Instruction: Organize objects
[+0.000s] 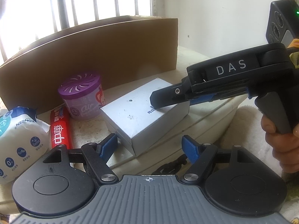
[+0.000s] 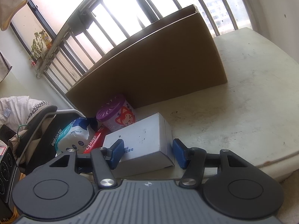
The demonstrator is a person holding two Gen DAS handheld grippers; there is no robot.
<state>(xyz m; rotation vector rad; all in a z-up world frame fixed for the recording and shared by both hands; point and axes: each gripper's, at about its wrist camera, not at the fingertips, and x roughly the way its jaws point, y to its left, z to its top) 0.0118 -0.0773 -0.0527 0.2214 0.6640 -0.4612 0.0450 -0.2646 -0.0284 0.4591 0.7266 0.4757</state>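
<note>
White box [image 2: 142,141] sits between the right hand-held gripper's [image 2: 147,153] spread blue pads, not yet pinched.

It lies flat on the tabletop [image 2: 243,112] at lower centre of the right wrist view, long axis slanting from lower left up to the right, just in front of the cardboard carton [image 2: 149,65]. The pads stand either side of its near end, a gap showing at the right one; whether the left one touches I cannot tell. In the left wrist view the left hand-held gripper [image 1: 149,147] hangs spread and empty just short of the box's near corner, so the right is better placed. Purple air freshener [image 1: 82,99], red tube [image 1: 59,128] and wipes pack [image 1: 20,140] wait at left.
</note>
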